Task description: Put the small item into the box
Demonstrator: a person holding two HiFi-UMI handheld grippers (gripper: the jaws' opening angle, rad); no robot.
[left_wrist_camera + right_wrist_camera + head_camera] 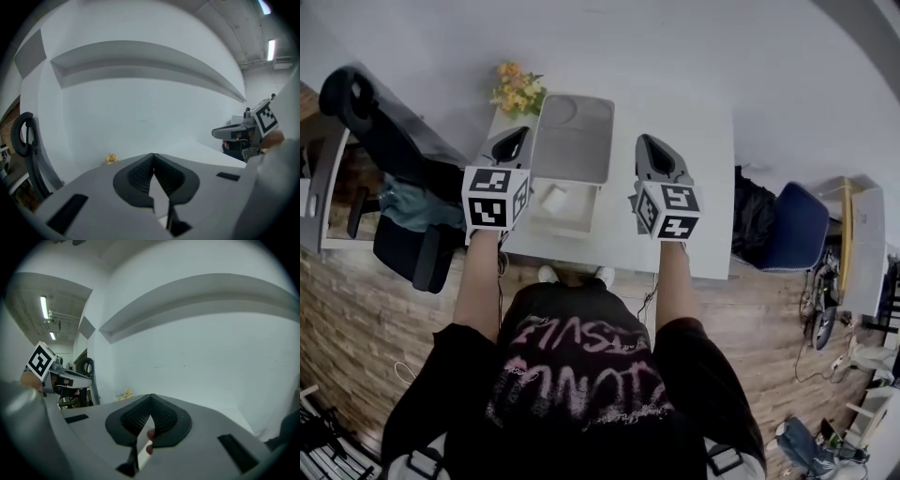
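White small item (555, 199) sat in the box (581, 223); left gripper (514, 139) and right gripper (649, 145) fingers were pressed together, empty. Clumsy pushes on the lid (572, 141) could slide the box.

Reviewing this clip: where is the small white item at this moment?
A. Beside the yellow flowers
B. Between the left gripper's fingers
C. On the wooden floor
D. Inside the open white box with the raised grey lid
D: the head view shows the small white item lying within the open white box, in front of its raised grey lid, on the white table.
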